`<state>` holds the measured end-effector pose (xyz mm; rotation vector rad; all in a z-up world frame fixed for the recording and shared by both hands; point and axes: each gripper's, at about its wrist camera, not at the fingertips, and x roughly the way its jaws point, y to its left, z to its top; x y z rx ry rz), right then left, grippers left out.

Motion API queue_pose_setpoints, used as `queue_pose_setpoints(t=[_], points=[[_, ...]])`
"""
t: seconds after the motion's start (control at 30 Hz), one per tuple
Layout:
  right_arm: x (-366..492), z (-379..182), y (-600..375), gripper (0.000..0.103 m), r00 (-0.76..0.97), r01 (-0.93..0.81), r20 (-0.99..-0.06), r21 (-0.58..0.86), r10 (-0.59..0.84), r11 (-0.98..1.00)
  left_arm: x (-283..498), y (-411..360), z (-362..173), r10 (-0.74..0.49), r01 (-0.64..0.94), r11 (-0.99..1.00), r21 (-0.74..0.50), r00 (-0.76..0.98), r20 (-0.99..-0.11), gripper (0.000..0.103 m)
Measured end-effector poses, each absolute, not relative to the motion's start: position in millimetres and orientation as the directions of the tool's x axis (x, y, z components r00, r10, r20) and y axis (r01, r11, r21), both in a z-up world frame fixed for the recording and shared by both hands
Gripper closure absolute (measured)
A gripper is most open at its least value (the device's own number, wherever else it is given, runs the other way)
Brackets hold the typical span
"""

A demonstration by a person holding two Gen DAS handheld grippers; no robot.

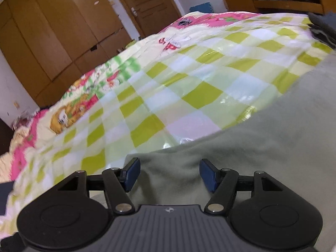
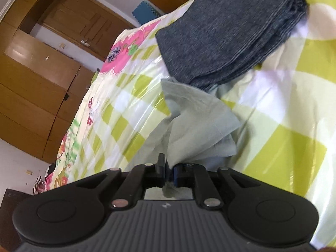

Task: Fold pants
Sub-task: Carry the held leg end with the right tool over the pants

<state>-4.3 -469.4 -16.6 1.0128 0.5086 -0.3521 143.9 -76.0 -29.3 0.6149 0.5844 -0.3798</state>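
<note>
On the checked yellow-green bedspread (image 1: 178, 79), with a brown wardrobe (image 1: 52, 37) at far left, the pale green pants (image 1: 262, 142) lie spread across the lower right of the left wrist view; the left gripper (image 1: 170, 174) hangs over them with its blue pads (image 1: 131, 173) wide apart and nothing clamped. Further right, in the right wrist view, the right gripper (image 2: 168, 173) is pinched closed on a bunched fold of the pants (image 2: 199, 121), lifted off the bedspread (image 2: 283, 105). Beyond it, a folded dark grey garment (image 2: 226, 31) rests partly on the pants' far end.
</note>
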Motion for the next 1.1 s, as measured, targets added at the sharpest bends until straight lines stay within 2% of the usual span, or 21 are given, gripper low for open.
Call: queue_pose_setpoints(t=[0.03,0.1,0.13,0.47,0.5,0.53,0.57,0.67,0.8,0.9,1.0,1.1], points=[[-7,-18,-472,0.088,0.835,0.5,-0.549,0.721,-0.045,0.48,139,-75,-28,-0.166,0.501,0.749,0.433,0.775,-0.61,0.027],[-12,-20,-475,0.075,0.832,0.509,-0.552,0.722,-0.054,0.468,124,-75,-24,-0.185,0.521,0.73,0.442,0.774,-0.606,0.027],[-15,-21,-476,0.073,0.832,0.513,-0.552,0.724,-0.057,0.462,117,-76,-24,-0.194,0.527,0.726,0.441,0.772,-0.605,0.027],[-14,-36,-493,0.072,0.861,0.491,-0.502,0.78,-0.08,0.387,87,-86,-36,-0.211,0.56,0.709,0.428,0.748,-0.629,0.026],[-12,-37,-495,0.073,0.865,0.49,-0.493,0.787,-0.098,0.374,88,-86,-36,-0.21,0.555,0.718,0.419,0.747,-0.63,0.026],[-9,-38,-497,0.079,0.863,0.496,-0.494,0.791,-0.103,0.359,90,-86,-35,-0.209,0.551,0.73,0.404,0.744,-0.635,0.026],[-5,-36,-497,0.099,0.859,0.503,-0.504,0.794,-0.094,0.342,92,-85,-33,-0.206,0.542,0.745,0.388,0.741,-0.639,0.026],[4,-16,-482,0.098,0.878,0.46,-0.474,0.801,-0.063,0.384,89,-84,-33,-0.24,0.553,0.767,0.325,0.717,-0.654,0.026],[21,46,-441,0.098,0.922,0.325,-0.386,0.784,0.006,0.529,78,-92,-46,-0.232,0.561,0.74,0.37,0.73,-0.643,0.026],[41,88,-397,0.098,0.934,0.222,-0.349,0.732,0.074,0.644,77,-85,-43,-0.248,0.559,0.764,0.323,0.716,-0.653,0.026],[68,113,-344,0.098,0.923,0.117,-0.342,0.69,0.179,0.714,73,-70,-35,-0.27,0.561,0.779,0.28,0.703,-0.658,0.026],[98,117,-281,0.098,0.877,0.036,-0.387,0.645,0.286,0.763,68,-50,-25,-0.253,0.531,0.799,0.284,0.724,-0.642,0.026]])
